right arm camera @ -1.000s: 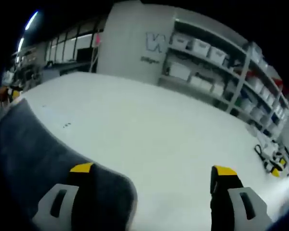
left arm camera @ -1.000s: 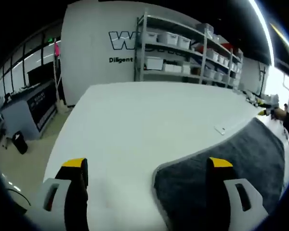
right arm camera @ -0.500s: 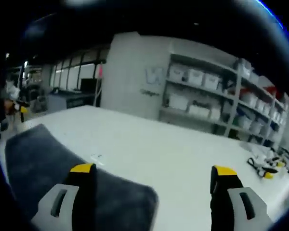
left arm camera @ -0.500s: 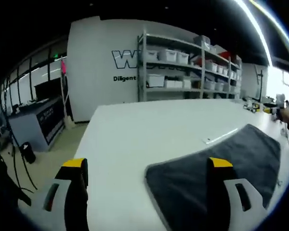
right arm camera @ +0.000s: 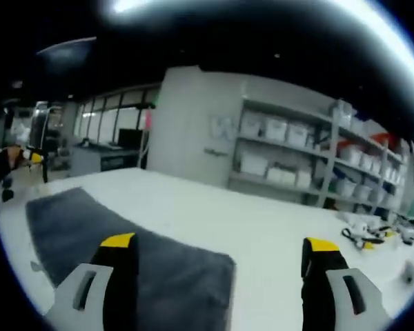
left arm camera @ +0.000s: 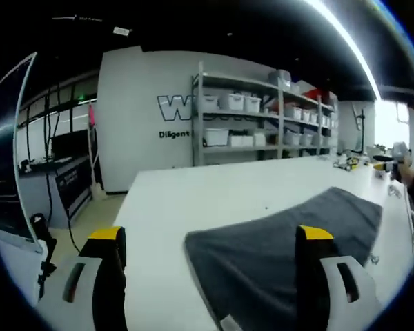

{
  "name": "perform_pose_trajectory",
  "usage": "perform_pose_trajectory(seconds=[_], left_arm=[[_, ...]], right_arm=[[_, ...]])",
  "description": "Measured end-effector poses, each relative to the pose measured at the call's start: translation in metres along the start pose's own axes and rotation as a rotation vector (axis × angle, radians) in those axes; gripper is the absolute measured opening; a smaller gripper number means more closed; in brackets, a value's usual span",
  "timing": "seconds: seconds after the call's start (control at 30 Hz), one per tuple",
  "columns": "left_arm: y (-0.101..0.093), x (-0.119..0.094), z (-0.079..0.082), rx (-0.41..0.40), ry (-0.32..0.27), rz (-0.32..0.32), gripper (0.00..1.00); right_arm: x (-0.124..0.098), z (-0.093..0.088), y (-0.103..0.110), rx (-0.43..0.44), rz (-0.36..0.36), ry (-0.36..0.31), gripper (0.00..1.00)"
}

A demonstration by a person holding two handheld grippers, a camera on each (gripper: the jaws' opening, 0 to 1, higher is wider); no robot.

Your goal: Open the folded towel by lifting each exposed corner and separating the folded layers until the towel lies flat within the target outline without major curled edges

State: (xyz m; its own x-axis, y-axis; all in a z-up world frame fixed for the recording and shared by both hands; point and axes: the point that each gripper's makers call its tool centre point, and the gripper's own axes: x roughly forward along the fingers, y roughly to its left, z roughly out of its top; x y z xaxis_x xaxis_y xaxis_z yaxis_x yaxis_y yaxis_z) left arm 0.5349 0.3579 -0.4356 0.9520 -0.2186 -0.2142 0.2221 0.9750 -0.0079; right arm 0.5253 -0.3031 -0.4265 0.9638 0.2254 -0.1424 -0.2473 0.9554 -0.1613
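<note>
A dark grey towel (left arm camera: pixel 276 241) lies spread on the white table (left arm camera: pixel 193 196); in the right gripper view the same towel (right arm camera: pixel 110 238) reaches from the left side toward the middle. My left gripper (left arm camera: pixel 210 234) is open above the table's near edge, its right finger over the towel's near part and its left finger off the cloth. My right gripper (right arm camera: pixel 221 243) is open too, its left finger over the towel's near corner and its right finger over bare table. Nothing is held in either one. The other gripper with yellow tips (left arm camera: pixel 393 162) shows small at the far right of the left gripper view.
Metal shelves with white bins (left arm camera: pixel 262 121) stand behind the table against a grey wall with lettering. Small tools (right arm camera: pixel 372 238) lie on the table's right part. A dark counter (left arm camera: pixel 62 183) and a floor strip lie to the left of the table.
Both cameras have risen and pulled back from the table, so the towel sits lower and farther in each view. The towel has stayed flat and both grippers have stayed open.
</note>
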Motion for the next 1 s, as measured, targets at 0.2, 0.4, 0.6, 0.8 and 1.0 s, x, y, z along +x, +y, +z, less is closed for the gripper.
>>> perform_pose_trajectory(seconds=[0.2, 0.4, 0.6, 0.8, 1.0], left_arm=[[-0.039, -0.041, -0.006, 0.009, -0.037, -0.042, 0.99], [-0.085, -0.087, -0.026, 0.06, -0.043, -0.071, 0.99], [-0.112, -0.13, -0.025, 0.083, -0.088, -0.082, 0.99], [-0.14, -0.167, -0.027, 0.068, -0.134, -0.108, 0.99], [-0.147, -0.191, -0.035, 0.105, -0.146, -0.081, 0.99]], right_arm=[[-0.043, -0.005, 0.013, 0.006, 0.003, -0.049, 1.0], [-0.068, -0.018, 0.01, -0.019, 0.006, -0.056, 1.0], [-0.109, -0.026, 0.008, 0.002, 0.008, -0.095, 1.0], [-0.155, -0.034, 0.023, 0.037, 0.022, -0.132, 1.0], [-0.179, -0.039, 0.031, 0.031, 0.012, -0.143, 1.0]])
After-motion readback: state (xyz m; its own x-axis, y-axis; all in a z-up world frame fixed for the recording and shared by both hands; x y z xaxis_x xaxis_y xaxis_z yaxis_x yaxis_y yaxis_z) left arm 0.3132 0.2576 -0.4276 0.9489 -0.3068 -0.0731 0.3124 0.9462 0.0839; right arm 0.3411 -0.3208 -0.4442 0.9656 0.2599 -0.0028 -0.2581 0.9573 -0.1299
